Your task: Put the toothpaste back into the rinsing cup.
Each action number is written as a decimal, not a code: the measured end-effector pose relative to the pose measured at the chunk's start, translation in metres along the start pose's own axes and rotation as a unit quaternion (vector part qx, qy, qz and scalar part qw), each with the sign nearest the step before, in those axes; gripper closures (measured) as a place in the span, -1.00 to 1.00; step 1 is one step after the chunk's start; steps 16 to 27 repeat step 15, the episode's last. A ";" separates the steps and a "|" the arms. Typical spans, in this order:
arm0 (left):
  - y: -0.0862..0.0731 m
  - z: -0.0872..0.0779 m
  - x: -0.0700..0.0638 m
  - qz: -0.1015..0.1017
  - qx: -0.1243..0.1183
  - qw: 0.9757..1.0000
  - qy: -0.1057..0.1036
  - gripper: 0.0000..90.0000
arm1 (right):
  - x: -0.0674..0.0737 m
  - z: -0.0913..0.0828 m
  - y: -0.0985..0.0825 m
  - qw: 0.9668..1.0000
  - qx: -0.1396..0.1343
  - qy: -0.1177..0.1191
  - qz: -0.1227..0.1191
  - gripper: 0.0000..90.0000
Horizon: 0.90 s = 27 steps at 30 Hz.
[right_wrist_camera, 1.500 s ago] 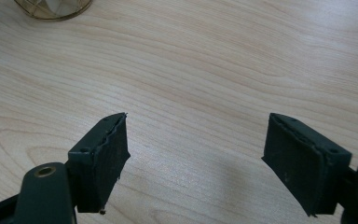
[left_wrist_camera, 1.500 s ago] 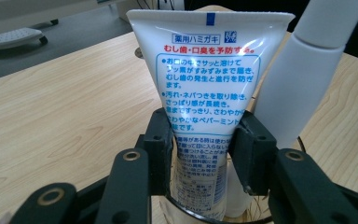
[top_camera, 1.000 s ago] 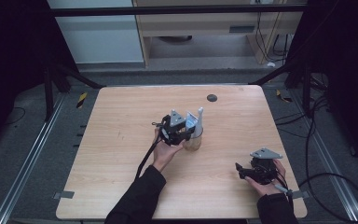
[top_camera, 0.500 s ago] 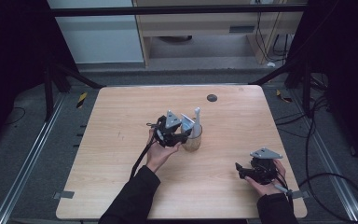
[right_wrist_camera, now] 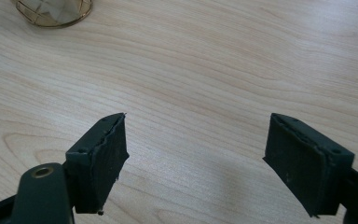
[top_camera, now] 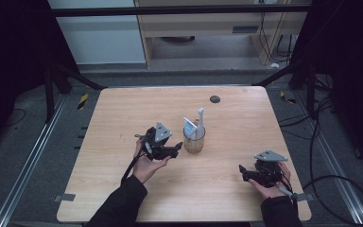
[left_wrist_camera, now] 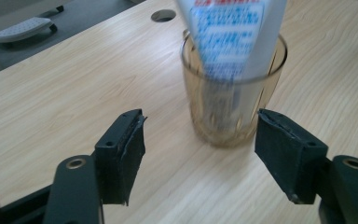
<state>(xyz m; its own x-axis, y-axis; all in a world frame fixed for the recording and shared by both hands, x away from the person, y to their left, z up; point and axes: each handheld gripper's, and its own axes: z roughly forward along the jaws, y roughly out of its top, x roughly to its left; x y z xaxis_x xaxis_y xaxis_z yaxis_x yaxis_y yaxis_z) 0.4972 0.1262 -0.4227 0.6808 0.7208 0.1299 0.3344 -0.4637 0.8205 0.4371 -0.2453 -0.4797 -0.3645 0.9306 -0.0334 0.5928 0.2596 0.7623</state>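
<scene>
The wooden table carries an amber glass near its middle, upright, with a white tube and a white toothbrush standing in it; the left gripper sits just beside the glass, its jaws having just been opening, now spread with nothing between them; the right gripper rests well apart near the table's front edge, jaws spread over bare wood; a small dark hole lies beyond the glass.
</scene>
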 end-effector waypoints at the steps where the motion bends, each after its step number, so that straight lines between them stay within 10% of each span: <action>1: -0.005 -0.006 0.003 0.000 0.004 1.000 0.002 -0.30 | 0.000 -0.001 0.000 1.000 -0.001 0.000 0.001 -0.54; 15: -0.087 -0.064 0.049 -0.084 0.029 0.995 0.050 -0.37 | -0.001 0.001 -0.002 1.000 0.006 -0.006 0.012 -0.56; 27: -0.087 -0.064 0.049 -0.084 0.029 0.995 0.050 -0.37 | -0.001 0.001 -0.002 1.000 0.006 -0.006 0.012 -0.56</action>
